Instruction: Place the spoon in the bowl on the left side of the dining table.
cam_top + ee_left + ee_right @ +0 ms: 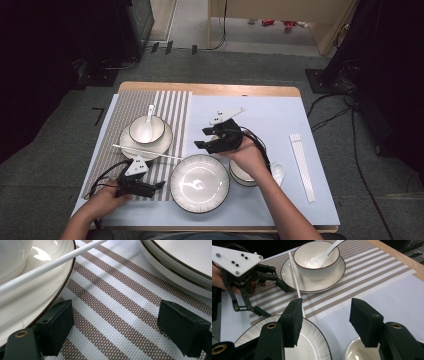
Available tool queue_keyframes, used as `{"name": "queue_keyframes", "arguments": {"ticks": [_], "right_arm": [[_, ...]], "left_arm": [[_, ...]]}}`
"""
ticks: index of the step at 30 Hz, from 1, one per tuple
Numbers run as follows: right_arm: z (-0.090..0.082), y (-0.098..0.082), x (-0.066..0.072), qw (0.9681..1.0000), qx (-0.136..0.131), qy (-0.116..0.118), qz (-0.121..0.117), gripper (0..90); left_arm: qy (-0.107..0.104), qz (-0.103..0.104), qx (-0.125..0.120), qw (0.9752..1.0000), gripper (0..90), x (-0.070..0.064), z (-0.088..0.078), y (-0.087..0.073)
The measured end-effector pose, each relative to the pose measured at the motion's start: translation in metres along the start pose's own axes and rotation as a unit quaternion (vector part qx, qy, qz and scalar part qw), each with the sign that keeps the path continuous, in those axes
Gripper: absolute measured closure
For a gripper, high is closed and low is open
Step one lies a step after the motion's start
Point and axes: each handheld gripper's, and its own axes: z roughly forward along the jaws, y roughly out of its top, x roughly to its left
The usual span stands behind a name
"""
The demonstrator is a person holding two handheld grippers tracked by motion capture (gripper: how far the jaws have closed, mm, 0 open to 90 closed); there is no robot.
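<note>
My left gripper (159,187) rests low on the striped placemat (131,107), open; its jaws (116,312) have only mat between them. A single white chopstick (147,151) lies across the rim of the small plate (131,146) that carries a bowl (146,129) with a white spoon (148,122). My right gripper (202,138) hovers open above the cloth, pointing left, nothing between its pads (327,307). Ahead of it are the chopstick (295,280), the bowl (317,257) and the left gripper (274,300). A large ribbed plate (199,183) sits between the hands.
A second bowl (242,174) sits partly under the right hand, with a spoon (278,172) beside it. A white chopstick pack (302,165) lies at the far right of the pale cloth (270,120). The wooden table edge (210,89) runs along the back.
</note>
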Motion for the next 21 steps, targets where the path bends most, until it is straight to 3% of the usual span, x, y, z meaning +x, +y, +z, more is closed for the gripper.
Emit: {"name": "queue_keyframes", "arguments": {"ticks": [21], "right_arm": [[-0.018, -0.015, -0.011, 0.9997, -0.007, -0.021, 0.012, 46.0]], "left_arm": [[0.000, 0.000, 0.000, 1.0000, 13.8, 0.000, 0.000, 0.000]]}}
